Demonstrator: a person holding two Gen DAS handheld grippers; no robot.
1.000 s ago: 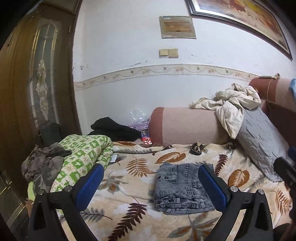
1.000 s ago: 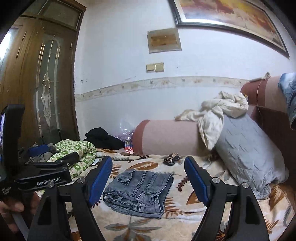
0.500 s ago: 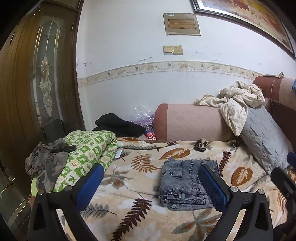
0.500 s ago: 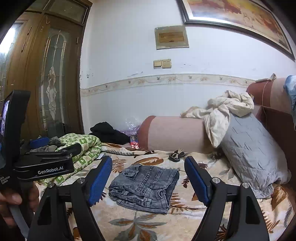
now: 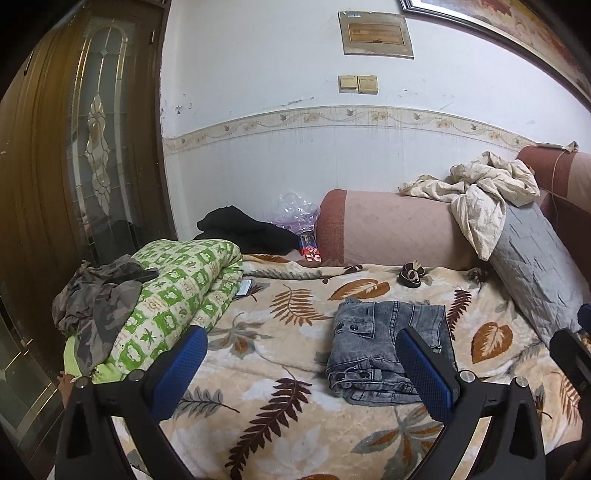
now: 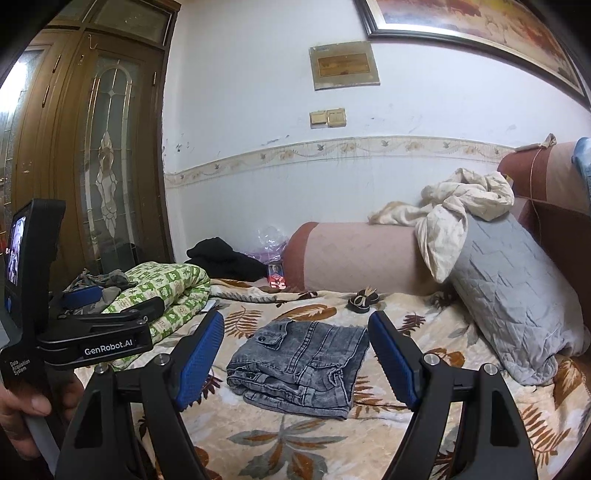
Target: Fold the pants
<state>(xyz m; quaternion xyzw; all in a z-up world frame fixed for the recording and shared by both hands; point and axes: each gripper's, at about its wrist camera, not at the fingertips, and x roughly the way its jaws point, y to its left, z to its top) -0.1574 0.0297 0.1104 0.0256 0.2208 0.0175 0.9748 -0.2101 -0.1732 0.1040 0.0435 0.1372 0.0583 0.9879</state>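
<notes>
Both raised above the bed (image 5: 266,373), looking forward and slightly down between open tongs toward the far wall, left view from the left side, right view from nearer the right, sharing jeans (image 5: 388,350) (image 6: 303,365), pillow (image 6: 509,302), bolster (image 5: 391,229), door (image 6: 107,155).

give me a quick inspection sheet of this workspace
surface: bed covered by a beige leaf-print fleece blanket.
job's things: grey denim pants lie folded into a compact bundle, touched by neither tool.
clutter: rolled green-patterned quilt with camouflage clothing on top, black garment, grey quilted pillow, crumpled cream cloth, small dark item near the pink bolster.
grippers: left tongs open, empty; right tongs open, empty, both held above the bed.
cables: thin cord on the red headboard.
surroundings: wooden glass-panel door, white wall, framed picture.
</notes>
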